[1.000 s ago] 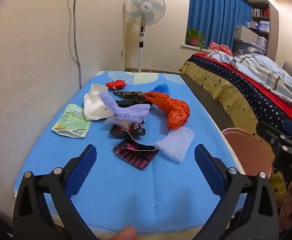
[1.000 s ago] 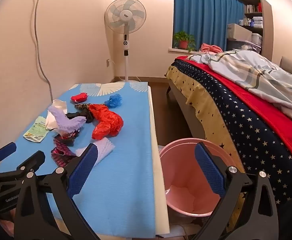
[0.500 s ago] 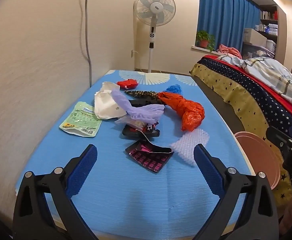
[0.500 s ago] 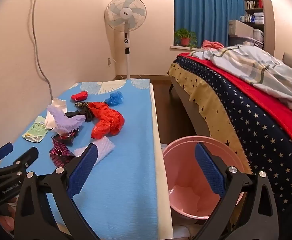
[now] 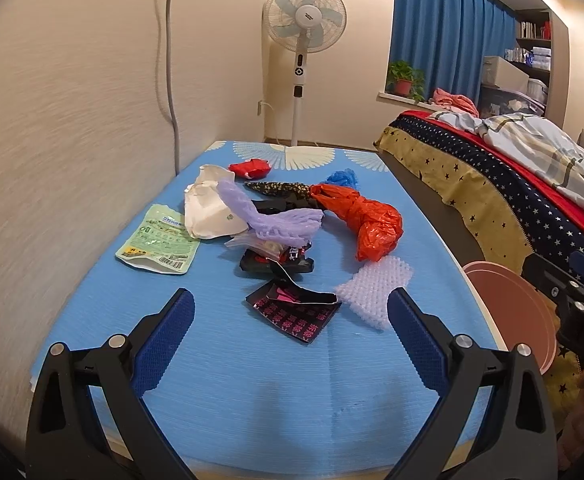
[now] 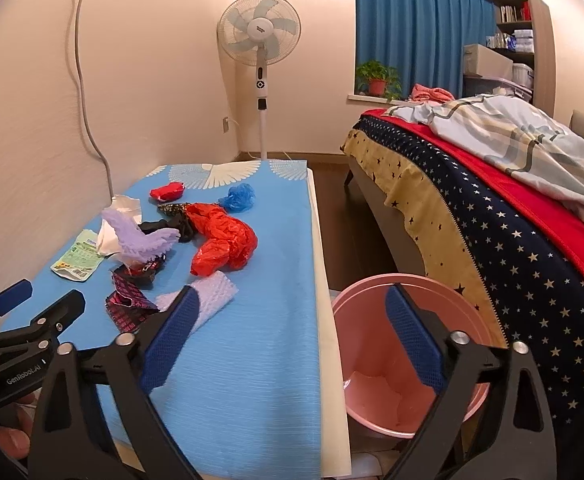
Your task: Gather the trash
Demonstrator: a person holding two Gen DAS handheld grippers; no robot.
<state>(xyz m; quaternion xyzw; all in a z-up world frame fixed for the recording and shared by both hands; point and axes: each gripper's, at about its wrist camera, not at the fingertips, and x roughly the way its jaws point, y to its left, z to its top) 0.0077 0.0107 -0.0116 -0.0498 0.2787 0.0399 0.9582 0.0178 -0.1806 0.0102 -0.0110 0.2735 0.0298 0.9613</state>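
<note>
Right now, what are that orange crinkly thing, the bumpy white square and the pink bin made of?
The orange bag looks like thin glossy plastic film: it crinkles and shines. The bumpy white square seems to be soft foam netting, judging by its open mesh. The pink bin looks like smooth hard plastic with a dull sheen.

Both hand-held grippers (image 5: 290,334) (image 6: 292,330) wide, empty

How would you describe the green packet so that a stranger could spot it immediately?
Start at the blue mat on the table. The green packet lies flat at the trash pile's wall-side edge, beside crumpled white paper. It alone is pale green, with printed text and a barcode.
</note>
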